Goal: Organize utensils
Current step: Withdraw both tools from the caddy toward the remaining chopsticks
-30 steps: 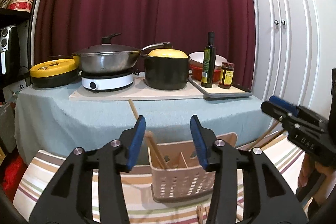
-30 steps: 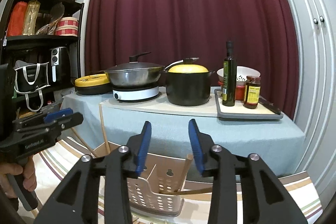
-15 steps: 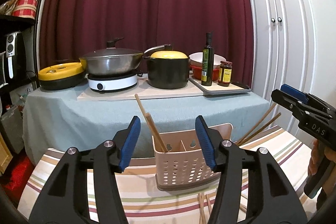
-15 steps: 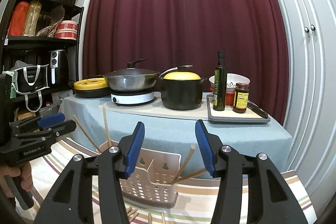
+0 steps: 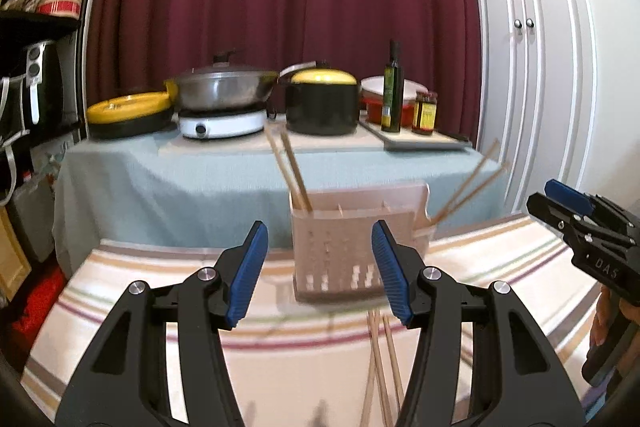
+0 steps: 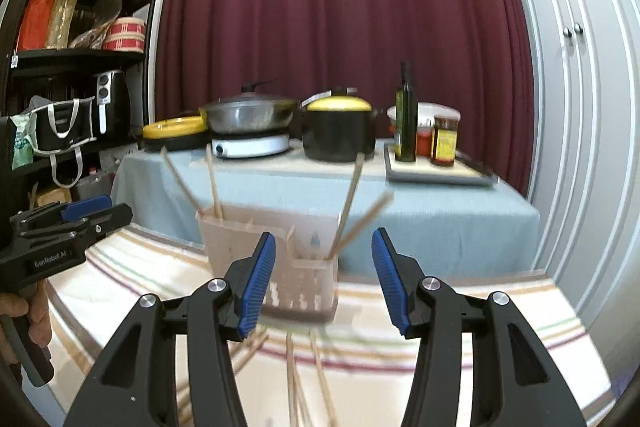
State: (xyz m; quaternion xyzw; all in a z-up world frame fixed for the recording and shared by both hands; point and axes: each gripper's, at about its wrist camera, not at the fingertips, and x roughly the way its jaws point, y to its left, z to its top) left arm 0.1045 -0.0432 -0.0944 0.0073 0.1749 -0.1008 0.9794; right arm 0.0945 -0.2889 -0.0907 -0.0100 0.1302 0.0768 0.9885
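Wooden chopsticks (image 5: 294, 174) lean in perforated plastic caddy (image 5: 352, 251); both tongs (image 5: 318, 273) (image 6: 322, 277) released, empty.

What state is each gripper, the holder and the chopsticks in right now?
left gripper: open, empty.
right gripper: open, empty.
utensil holder: upright on the striped cloth.
chopsticks in holder: leaning, two pairs at opposite ends.
loose chopsticks: lying flat in front of holder.
black pot: lidded.
wok: lidded.
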